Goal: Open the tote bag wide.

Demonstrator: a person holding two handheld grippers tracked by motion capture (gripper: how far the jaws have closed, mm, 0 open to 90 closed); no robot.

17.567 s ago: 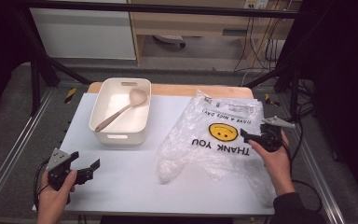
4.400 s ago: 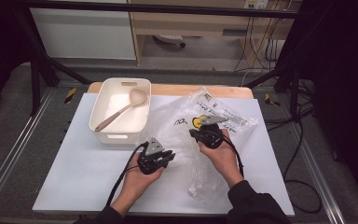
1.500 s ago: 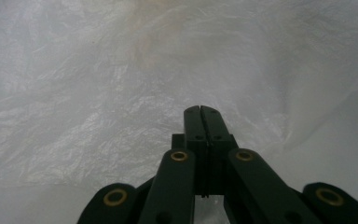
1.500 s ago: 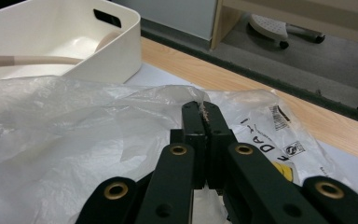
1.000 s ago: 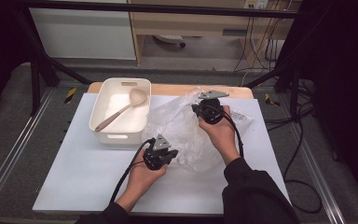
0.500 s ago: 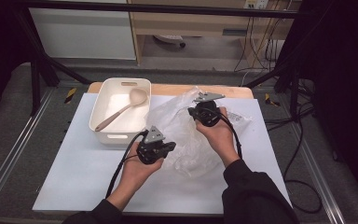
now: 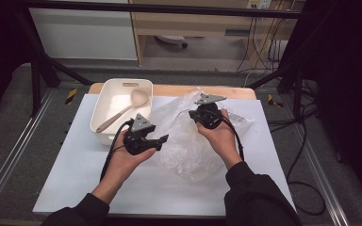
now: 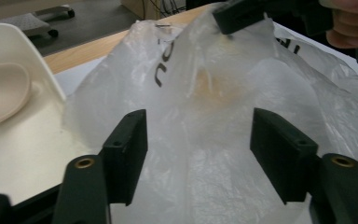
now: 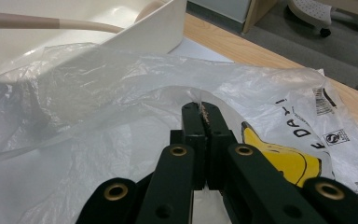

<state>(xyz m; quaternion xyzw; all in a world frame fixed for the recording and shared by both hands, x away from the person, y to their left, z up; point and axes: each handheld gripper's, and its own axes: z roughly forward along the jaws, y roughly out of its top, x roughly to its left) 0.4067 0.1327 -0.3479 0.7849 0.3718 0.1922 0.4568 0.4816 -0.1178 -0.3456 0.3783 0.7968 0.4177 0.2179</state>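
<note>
- The table (image 7: pixel 66 179), under a white sheet, lies beneath both grippers.
- The clear plastic bag (image 7: pixel 188 141) sits between them, its rim raised.
- The white bin (image 7: pixel 104 127) stands just beyond the left gripper, holding a wooden spoon (image 7: pixel 122 109).
- The right gripper (image 9: pixel 202 114) is pressed together, pinching the bag's edge.
- The left gripper (image 8: pixel 198 144) is spread wide, bag film between its jaws.
</note>
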